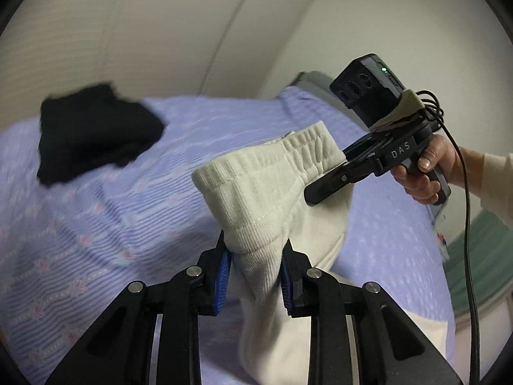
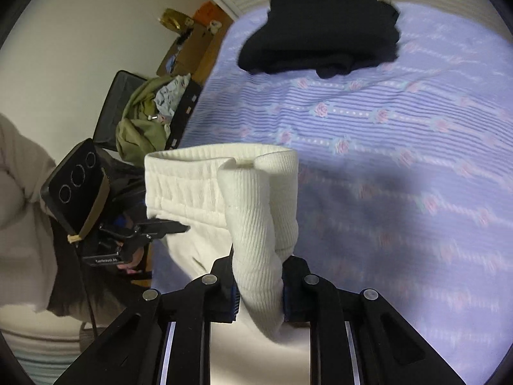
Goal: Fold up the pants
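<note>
Both claws are gripping the cream pants (image 1: 256,199) by the waistband, left claw (image 1: 255,276) & right claw (image 2: 258,284) each clamping a bunched end, lifting them above the lilac bedspread (image 2: 400,134) w/ black folded clothes (image 2: 323,29) lying far behind.

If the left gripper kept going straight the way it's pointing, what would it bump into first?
The left gripper is clamped on the cream pants, so their bunched waistband already fills its path. Past that, it would probably meet the purple bedspread, though depth is hard to judge here.
</note>
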Motion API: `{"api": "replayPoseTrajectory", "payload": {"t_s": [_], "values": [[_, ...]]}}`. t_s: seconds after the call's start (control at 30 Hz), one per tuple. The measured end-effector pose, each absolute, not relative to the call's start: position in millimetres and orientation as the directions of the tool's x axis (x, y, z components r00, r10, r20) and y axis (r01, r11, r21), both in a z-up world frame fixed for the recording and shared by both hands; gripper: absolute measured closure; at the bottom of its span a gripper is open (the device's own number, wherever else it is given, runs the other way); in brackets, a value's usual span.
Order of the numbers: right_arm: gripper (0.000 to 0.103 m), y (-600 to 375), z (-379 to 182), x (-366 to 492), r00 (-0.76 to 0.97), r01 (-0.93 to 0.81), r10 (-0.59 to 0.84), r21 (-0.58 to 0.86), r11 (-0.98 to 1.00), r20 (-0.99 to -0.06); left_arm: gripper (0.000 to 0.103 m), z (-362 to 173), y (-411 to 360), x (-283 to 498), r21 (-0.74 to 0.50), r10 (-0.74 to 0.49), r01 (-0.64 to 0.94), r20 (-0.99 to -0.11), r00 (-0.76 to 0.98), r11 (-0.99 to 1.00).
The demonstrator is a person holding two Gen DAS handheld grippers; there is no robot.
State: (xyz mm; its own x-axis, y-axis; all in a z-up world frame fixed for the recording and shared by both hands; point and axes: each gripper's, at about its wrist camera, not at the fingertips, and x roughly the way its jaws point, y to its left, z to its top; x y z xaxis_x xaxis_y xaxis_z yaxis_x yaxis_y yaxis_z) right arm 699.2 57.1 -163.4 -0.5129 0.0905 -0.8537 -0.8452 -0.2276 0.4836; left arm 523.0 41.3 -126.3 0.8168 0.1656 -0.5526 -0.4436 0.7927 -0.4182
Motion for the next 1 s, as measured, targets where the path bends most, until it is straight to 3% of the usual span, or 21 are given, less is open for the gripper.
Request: {"api": "replayPoseTrajectory", "payload": {"t_s": [0.3, 0.47, 0.63, 0.87, 1.0], "values": [[0.083, -120, -107, 695, -0.393, -0.915, 0.186, 0.363, -0.176, -0.9, 0.076, -96, -131, 547, -0.285, 0.133, -0.308, -0.5, 0.856, 0.908], [0.083, -223, -131, 703, -0.285, -0.953, 0.231, 0.25, -0.169, -0.93, 0.075, -126, -231, 567, -0.186, 0.164, -0.291, -0.502, 0.849, 0.939], [0.082, -306, -177, 703, -0.144, -0.983, 0.294, 0.102, -0.153, -0.945, 0.074, -177, -299, 590, -0.119, 0.152, -0.262, -0.566, 0.81, 0.958], [0.057, -384, -225, 711, 0.023, -1.0, 0.295, -0.025, -0.005, -0.955, 0.07, -214, -347, 598, 0.029, 0.178, -0.203, -0.614, 0.769, 0.979], [0.054, -433, -225, 719, 0.042, -0.991, 0.315, 0.001, 0.136, -0.948, 0.057, -218, -360, 595, 0.019, 0.152, -0.183, -0.647, 0.748, 0.983]]}}
